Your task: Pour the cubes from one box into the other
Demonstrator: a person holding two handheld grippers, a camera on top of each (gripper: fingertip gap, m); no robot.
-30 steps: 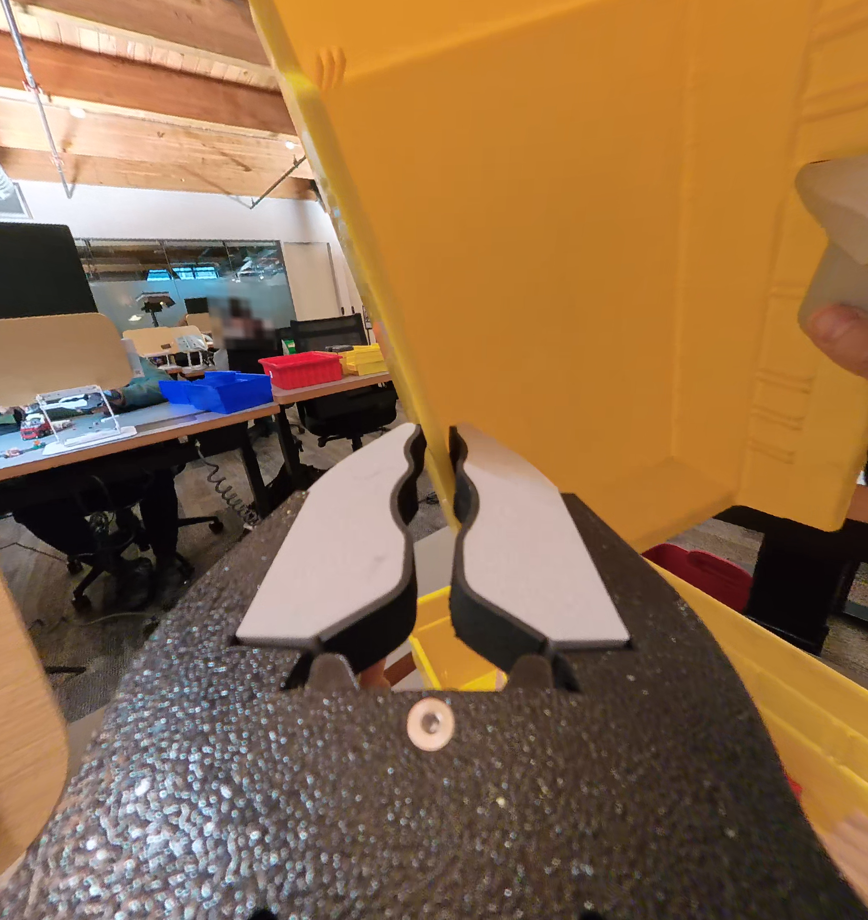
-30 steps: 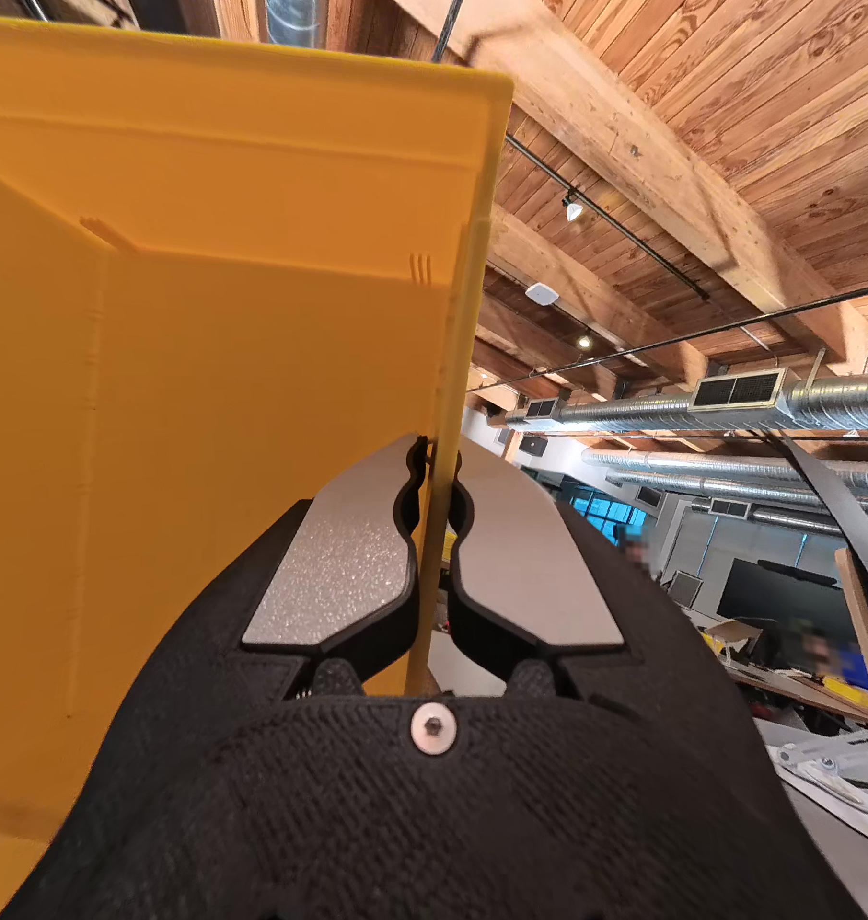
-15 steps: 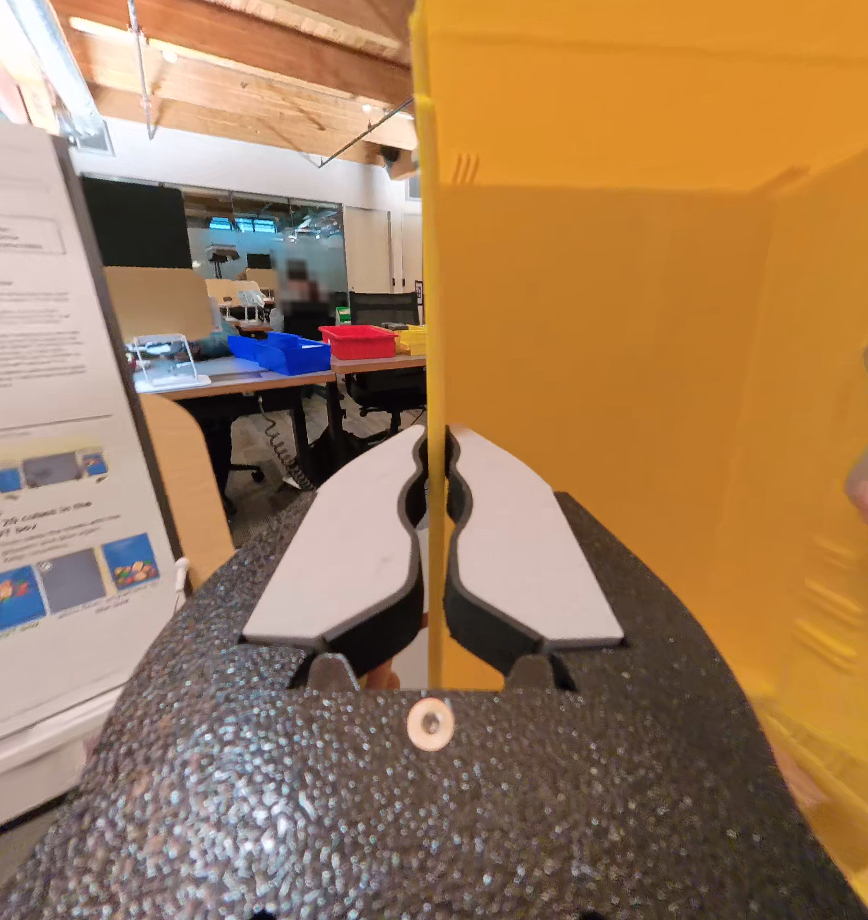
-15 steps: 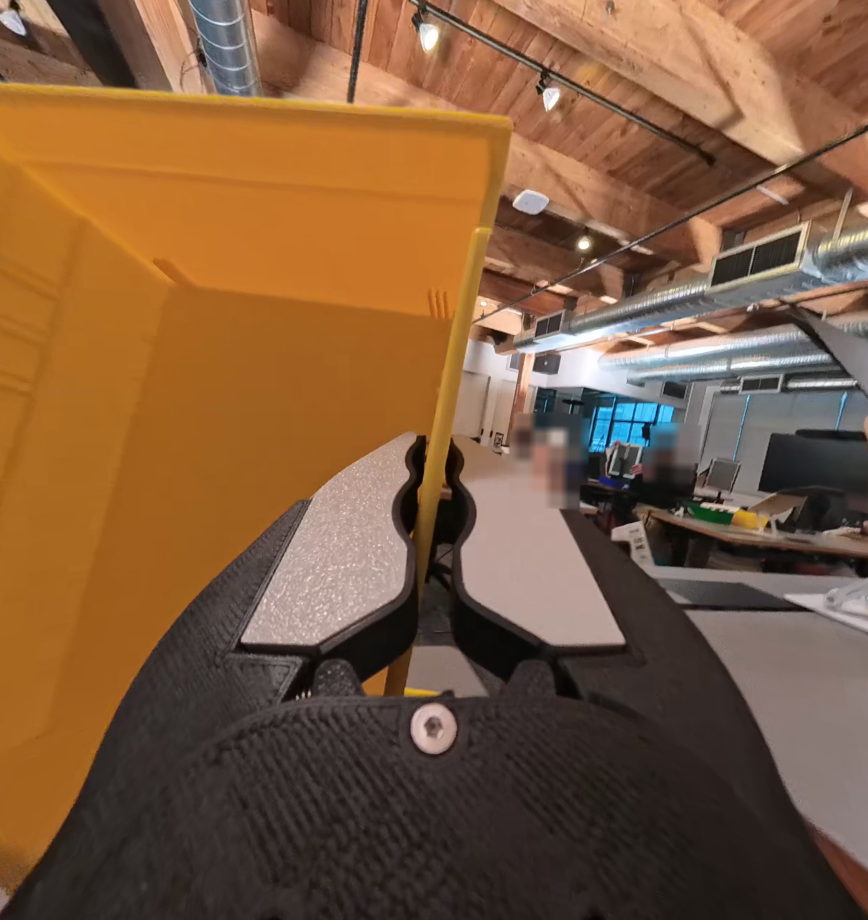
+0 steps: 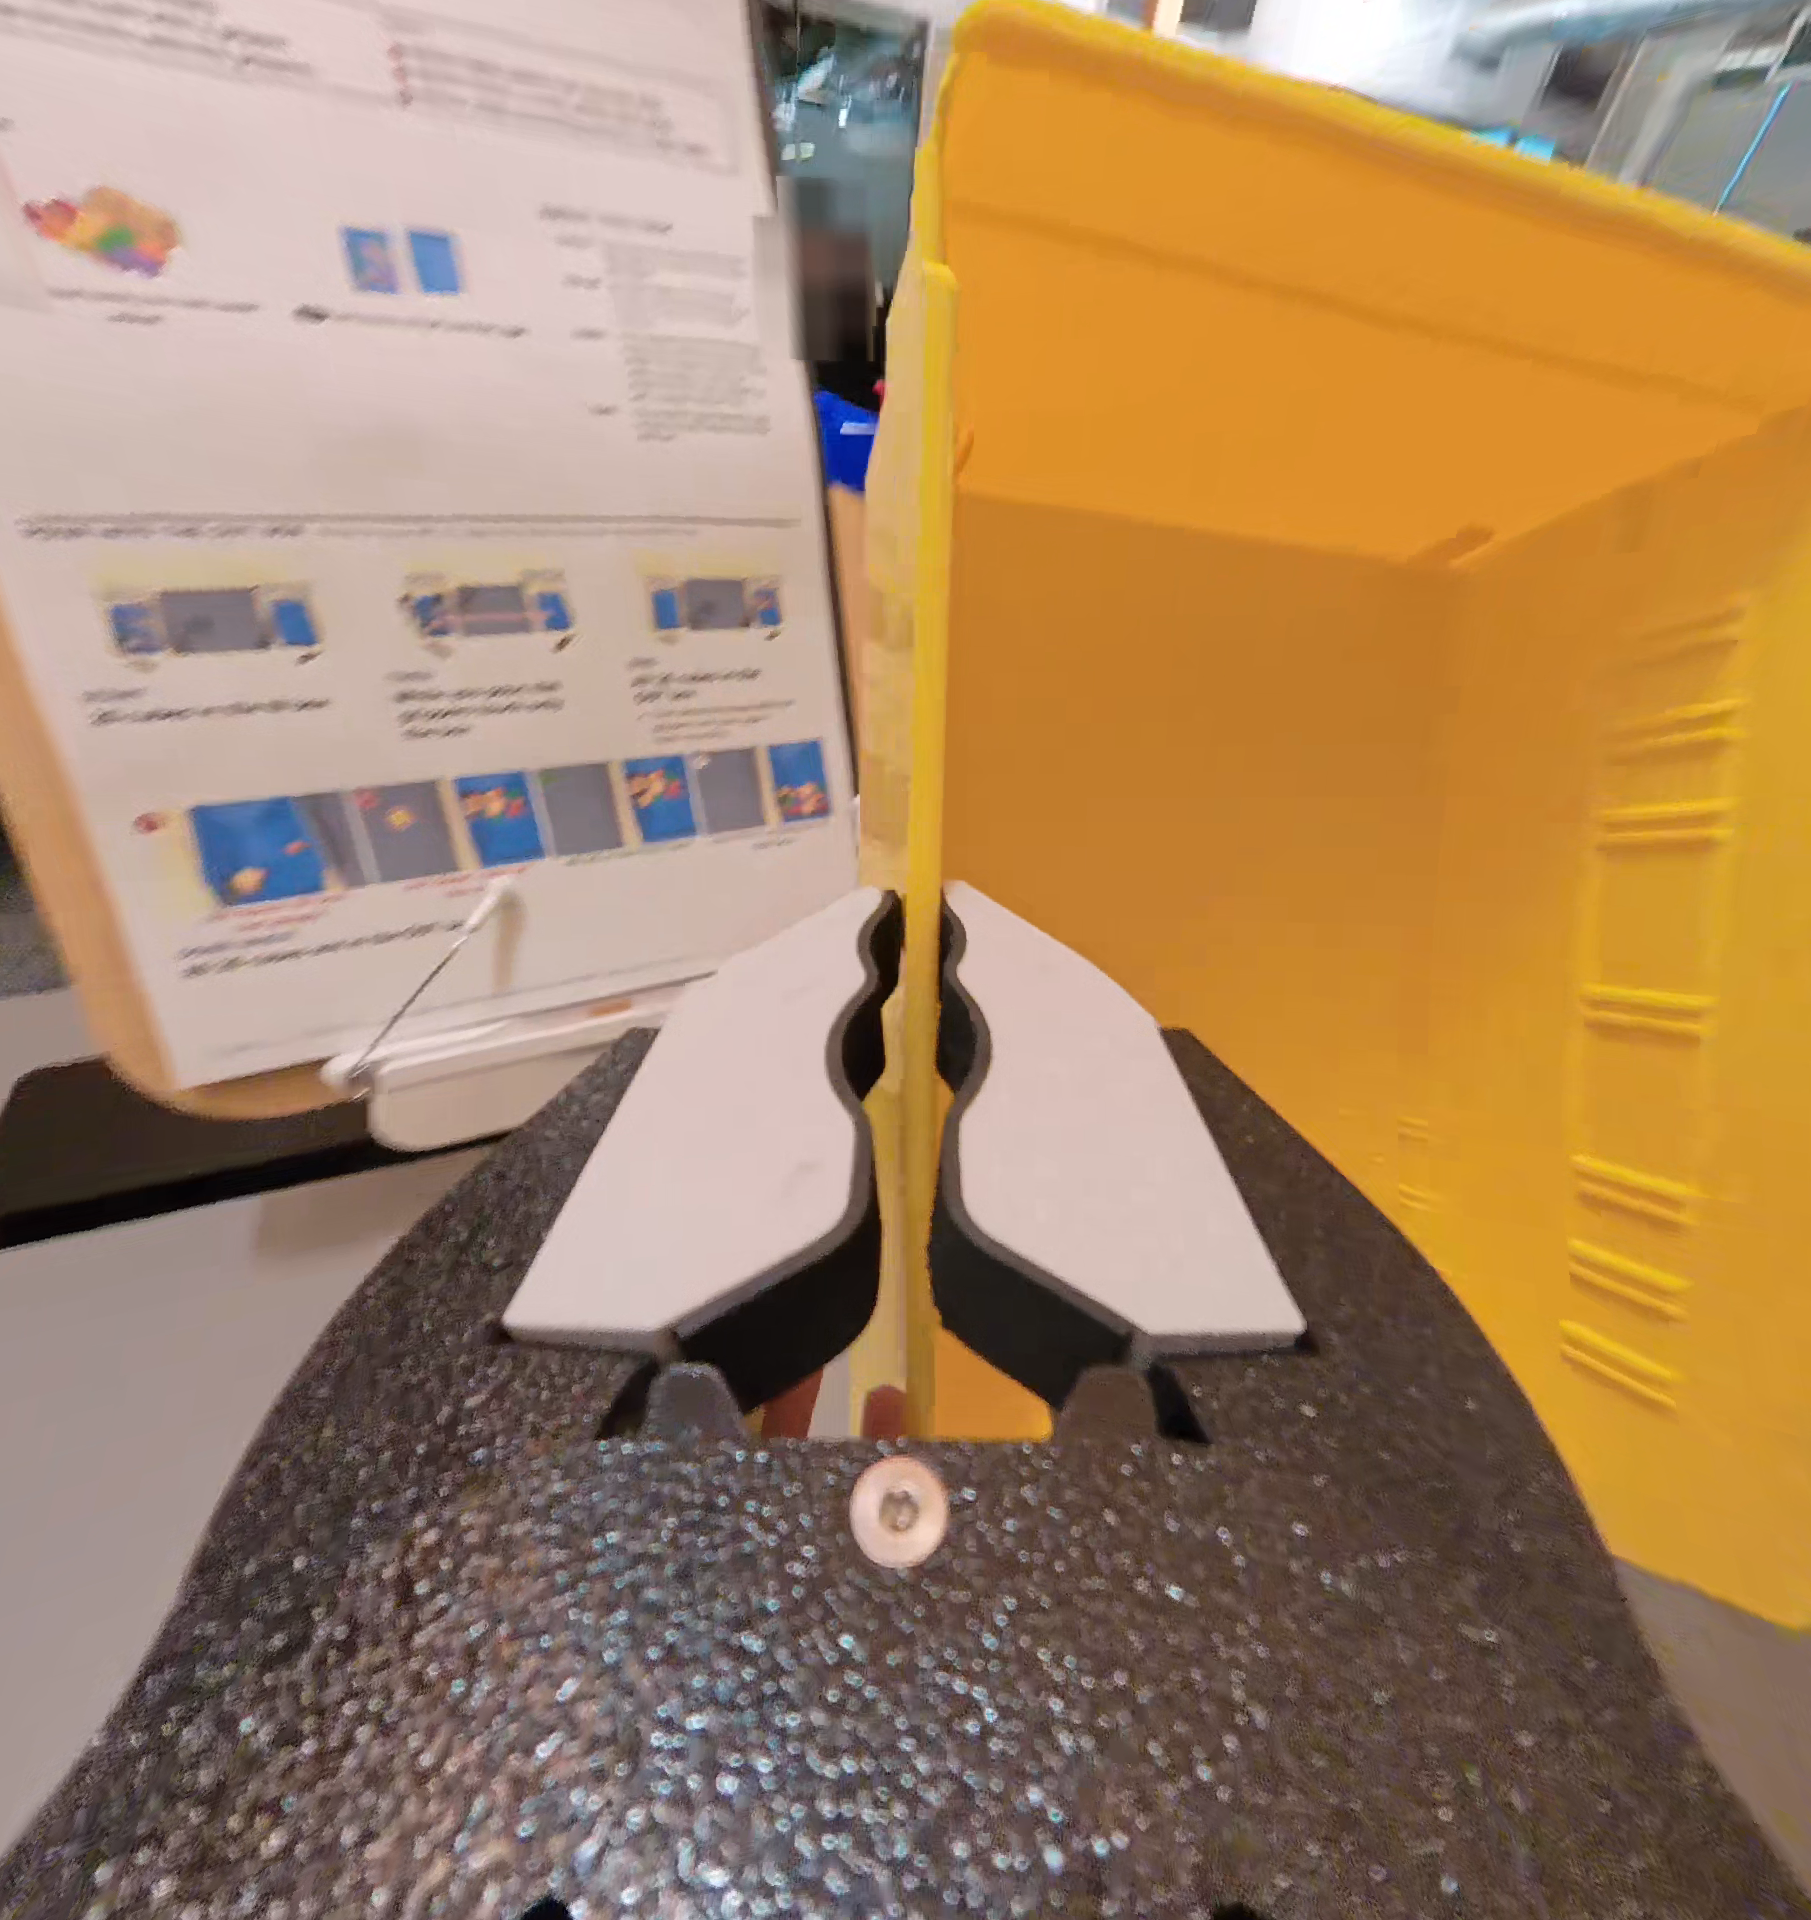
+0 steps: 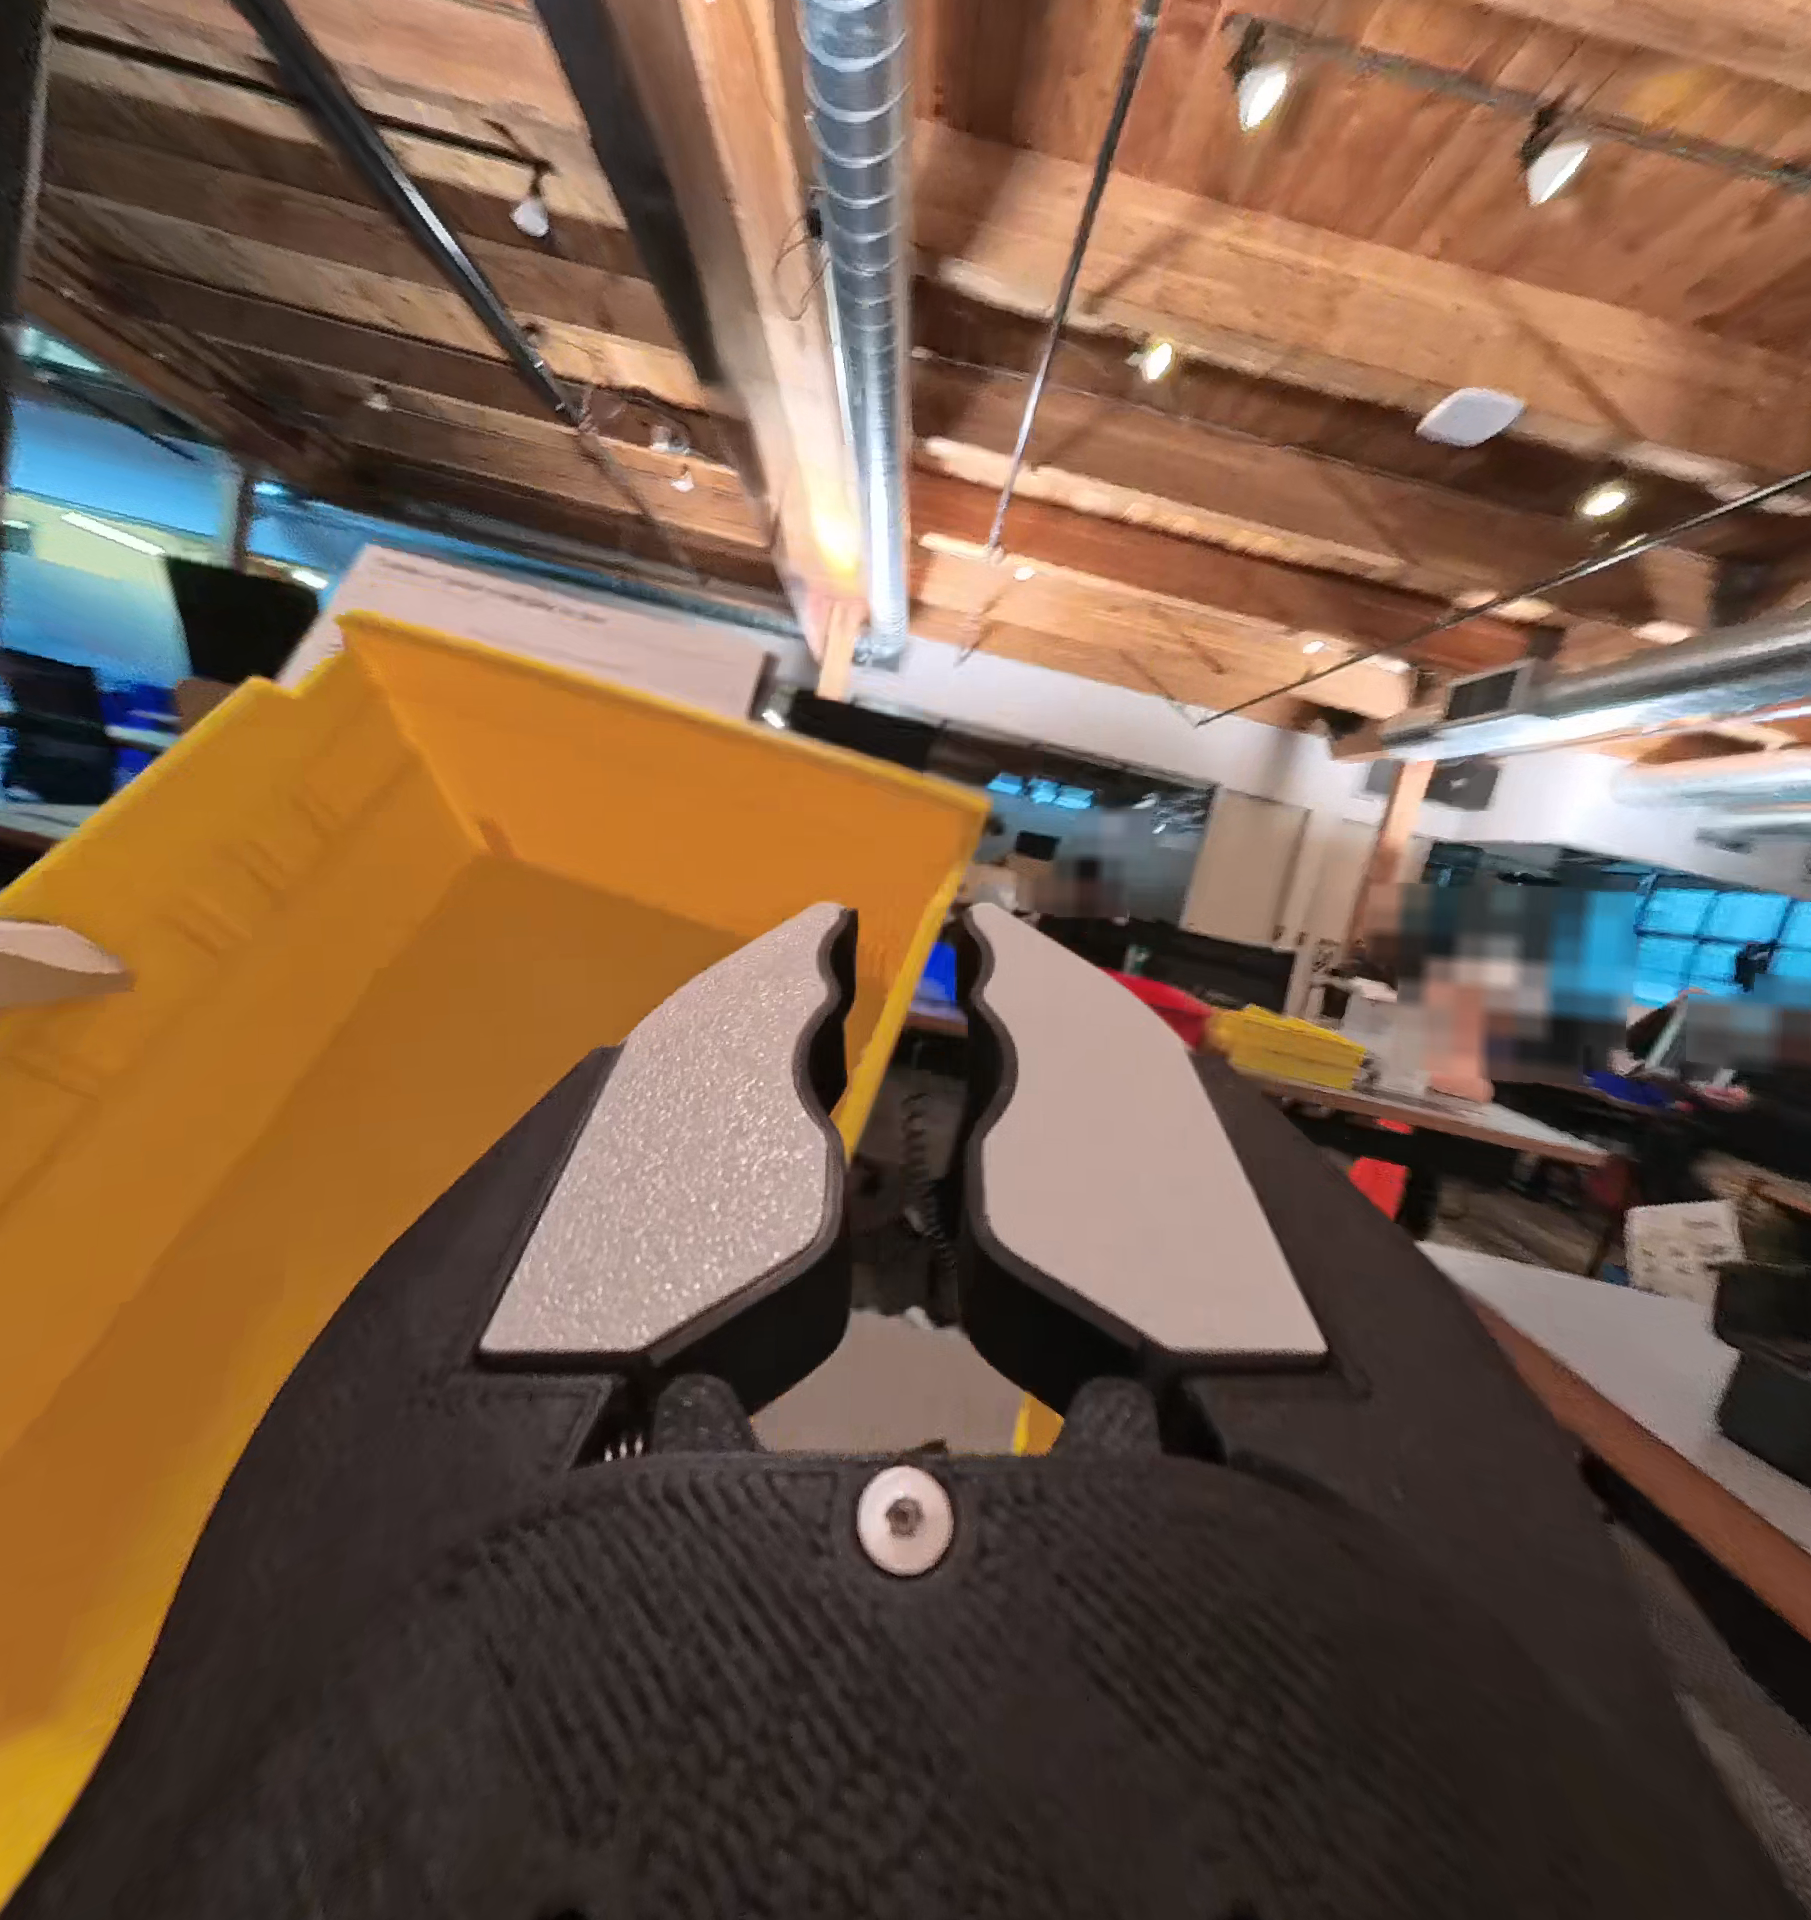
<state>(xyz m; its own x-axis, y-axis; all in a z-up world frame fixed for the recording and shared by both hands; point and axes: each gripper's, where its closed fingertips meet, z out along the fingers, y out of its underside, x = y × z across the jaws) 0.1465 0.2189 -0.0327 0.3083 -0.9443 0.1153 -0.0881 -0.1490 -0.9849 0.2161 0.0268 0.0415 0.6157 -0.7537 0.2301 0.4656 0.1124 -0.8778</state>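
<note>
An empty yellow box (image 5: 1296,831) fills the right half of the left wrist view, its open side facing the camera. My left gripper (image 5: 916,904) is shut on the box's thin side wall, which runs straight between the two fingers. In the right wrist view the same box (image 6: 361,1039) lies to the left, tilted. My right gripper (image 6: 906,920) is open, with the box's wall edge just inside its left finger (image 6: 693,1143) and a clear gap to the other finger. The left gripper's fingertip (image 6: 28,971) shows at the far left edge. No cubes and no second box are in view.
A printed instruction sheet on a wooden stand (image 5: 361,520) stands close on the left, on a grey table (image 5: 153,1455). In the right wrist view a white table (image 6: 1607,1340) bears a black case (image 6: 1784,1382). Farther desks hold yellow bins (image 6: 1285,1039), with people behind.
The box has swung down from its raised, tipped pose toward the table. My right gripper has opened and let go of the wall. My left gripper still grips its wall.
</note>
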